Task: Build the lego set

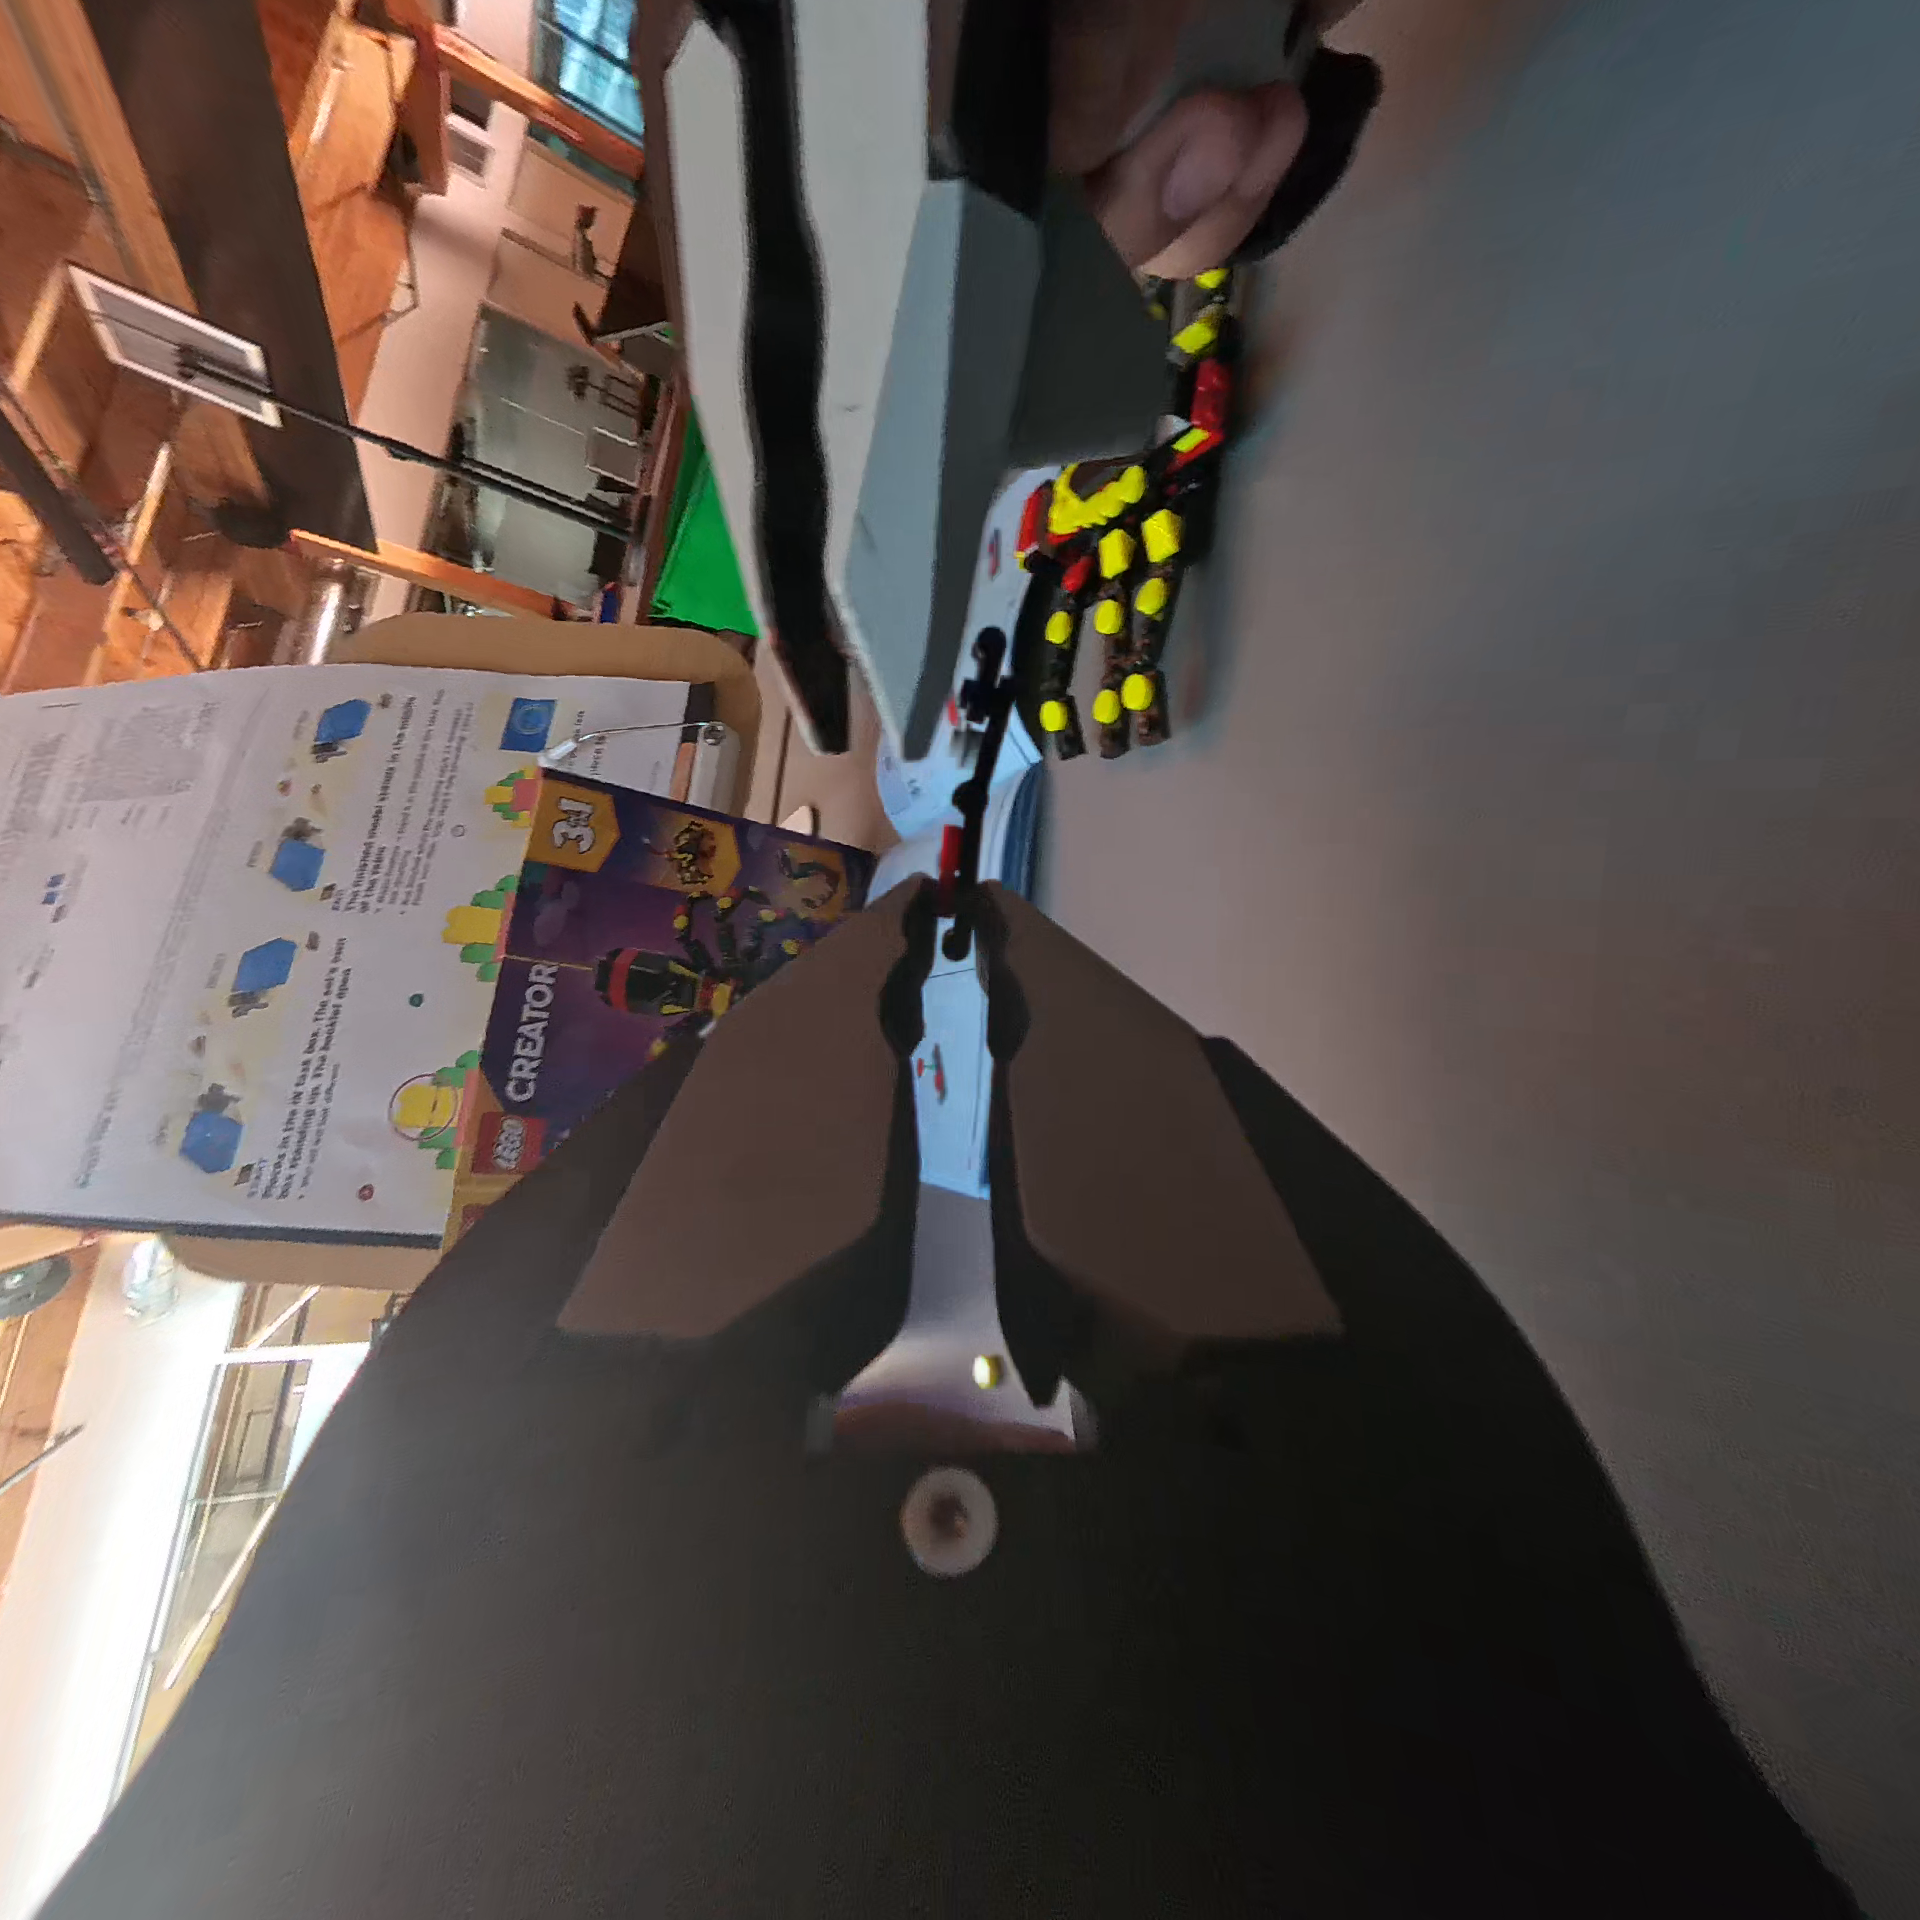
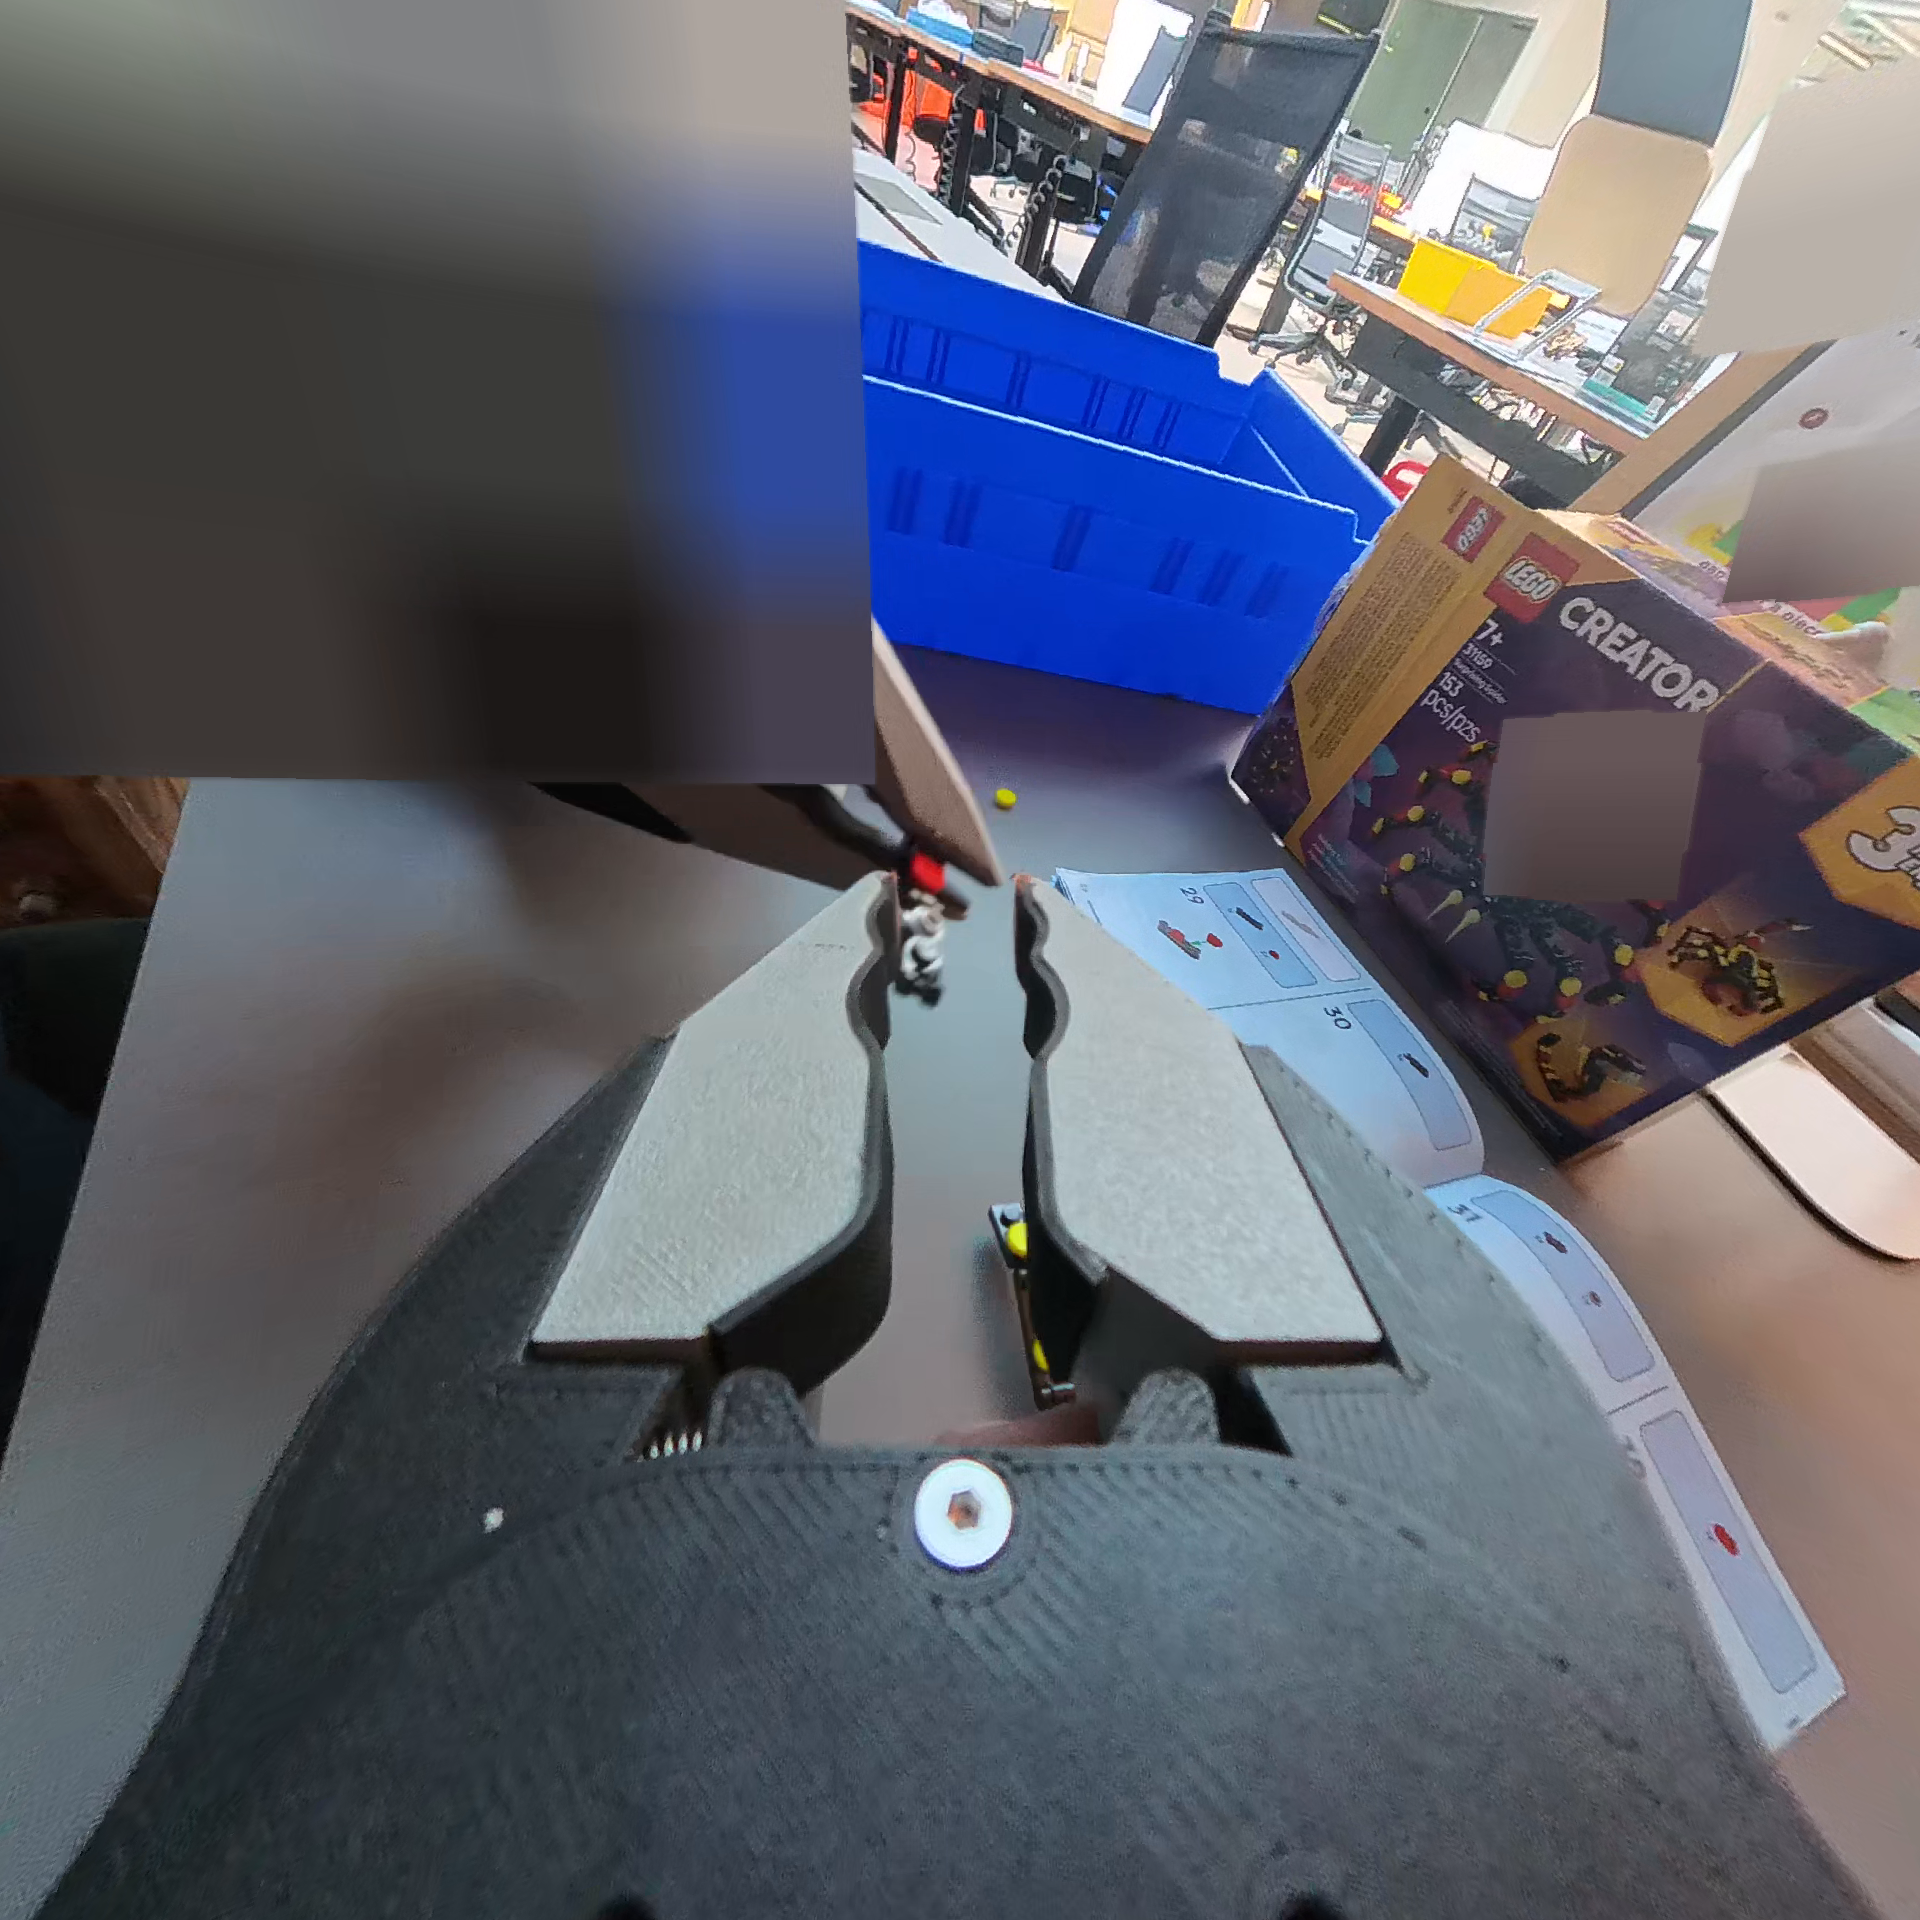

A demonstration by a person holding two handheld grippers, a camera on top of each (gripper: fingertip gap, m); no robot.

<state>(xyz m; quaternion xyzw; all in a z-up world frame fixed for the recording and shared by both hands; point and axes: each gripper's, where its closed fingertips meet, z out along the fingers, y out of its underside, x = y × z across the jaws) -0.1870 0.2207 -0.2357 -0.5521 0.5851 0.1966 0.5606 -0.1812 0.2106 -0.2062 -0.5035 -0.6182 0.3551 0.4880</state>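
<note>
Writing present, not transcribed: brand logo, series title, age and piece-count marks on the purple-and-yellow set box (image 2: 1403, 727). Step numbers on the pale blue instruction booklet (image 2: 1299, 997), open on the desk (image 2: 364, 987). Dense captions on the white printed sheet (image 1: 208, 935) behind the box.

Left wrist view: right gripper (image 1: 868, 738) is motion-blurred and cut off by the top edge; only a thumb (image 1: 1195, 177) of the hand on it shows. It covers part of the yellow-black leg assembly (image 1: 1117, 603) and the booklet (image 1: 961, 1101).

Right wrist view: the black piece (image 2: 923, 951) at the left gripper's (image 2: 940, 878) tip is blurred, shape unreadable. The set box (image 2: 1558, 790) runs off the right edge. The yellow-black part (image 2: 1023, 1299) is half hidden behind the right finger (image 2: 1174, 1143).
</note>
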